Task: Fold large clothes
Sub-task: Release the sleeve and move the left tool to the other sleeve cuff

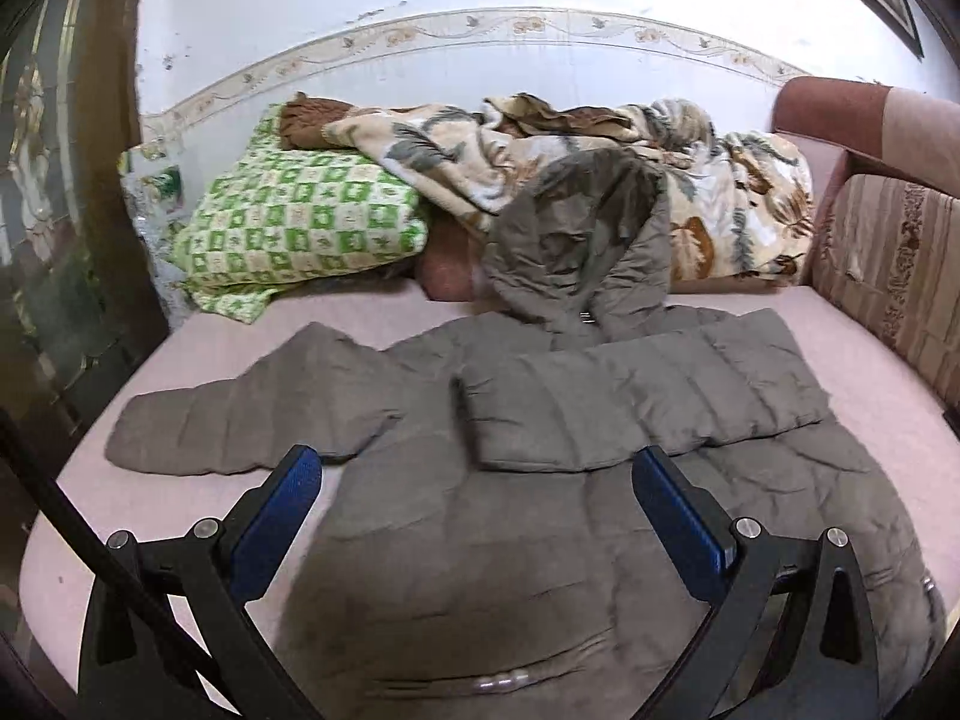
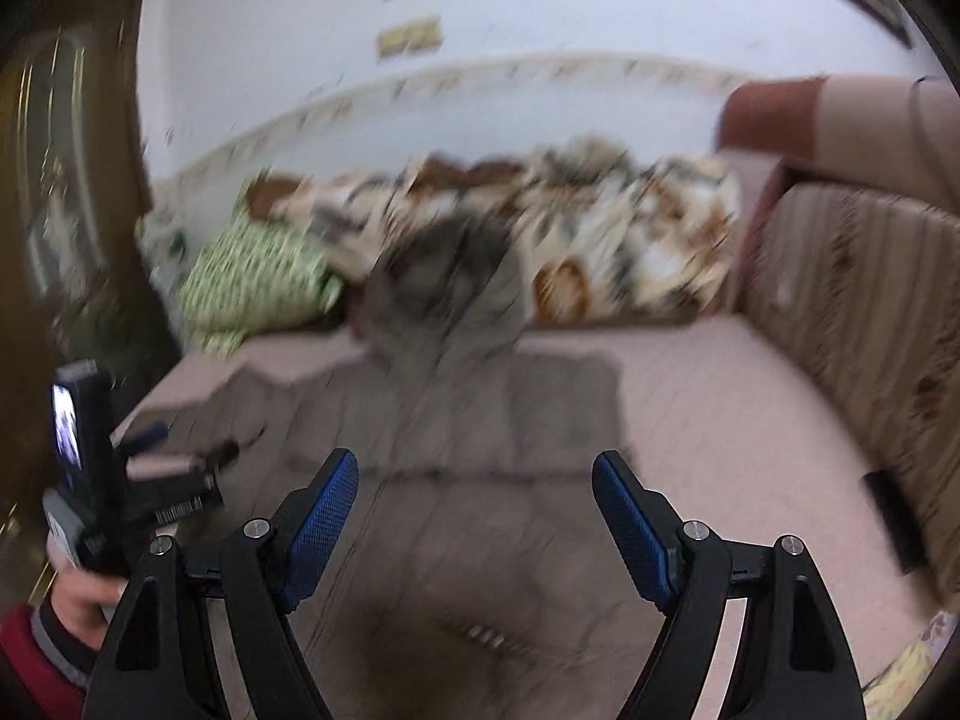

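Grey puffer jacket flat on bed, hood away, hem toward both grippers; long axis runs straight ahead. One sleeve folded across chest, other sleeve out left. Left gripper released, empty, nearer that sleeve. Right gripper released, empty. No legible labels.

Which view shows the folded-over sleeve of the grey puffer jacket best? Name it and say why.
The left wrist view: it is sharp, and the folded sleeve lies in full across the grey puffer jacket, quilting visible. The right wrist view is motion-blurred; there the sleeve is only a grey smear with no clear edges.
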Tool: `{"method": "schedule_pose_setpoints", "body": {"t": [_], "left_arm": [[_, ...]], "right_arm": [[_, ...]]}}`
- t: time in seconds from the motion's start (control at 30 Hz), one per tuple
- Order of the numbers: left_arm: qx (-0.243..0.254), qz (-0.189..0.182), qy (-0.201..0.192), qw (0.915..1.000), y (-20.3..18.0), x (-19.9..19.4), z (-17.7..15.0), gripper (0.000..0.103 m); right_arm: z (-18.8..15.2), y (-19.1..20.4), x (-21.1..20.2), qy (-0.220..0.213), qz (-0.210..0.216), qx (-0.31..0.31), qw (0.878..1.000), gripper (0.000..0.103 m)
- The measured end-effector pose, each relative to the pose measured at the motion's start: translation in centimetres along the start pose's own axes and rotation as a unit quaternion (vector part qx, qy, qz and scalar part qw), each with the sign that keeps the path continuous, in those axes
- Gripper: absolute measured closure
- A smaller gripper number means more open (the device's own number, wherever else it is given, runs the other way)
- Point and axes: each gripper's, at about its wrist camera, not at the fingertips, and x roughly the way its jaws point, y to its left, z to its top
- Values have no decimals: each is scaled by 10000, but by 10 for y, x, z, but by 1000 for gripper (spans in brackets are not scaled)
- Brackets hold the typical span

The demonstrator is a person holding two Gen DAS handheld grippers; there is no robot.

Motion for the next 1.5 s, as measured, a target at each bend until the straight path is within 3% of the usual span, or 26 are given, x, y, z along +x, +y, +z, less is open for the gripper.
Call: {"method": "schedule_pose_setpoints", "body": {"t": [0.2,0.47,0.57,0.7,1.03,1.27,1.5], "left_arm": [[-219,210,152,9994,35,9,-4,0],[-657,240,405,9967,68,22,-6,0],[-642,330,429,9965,71,25,-6,0],[-668,374,518,9957,77,32,-7,0],[-995,595,719,9906,110,45,-9,0],[-1482,731,693,9838,144,45,-7,0],[-1967,802,1140,9705,188,65,-14,0]], "right_arm": [[-14,5,30,177,191,123,9996,18],[7,36,79,273,327,-537,9976,18],[-3,44,118,604,330,-751,9948,18],[-23,35,151,1127,438,-394,9919,18],[4,16,126,514,338,-138,9980,18],[1,2,132,739,593,296,9951,18],[2,6,128,653,556,189,9961,18]]}}
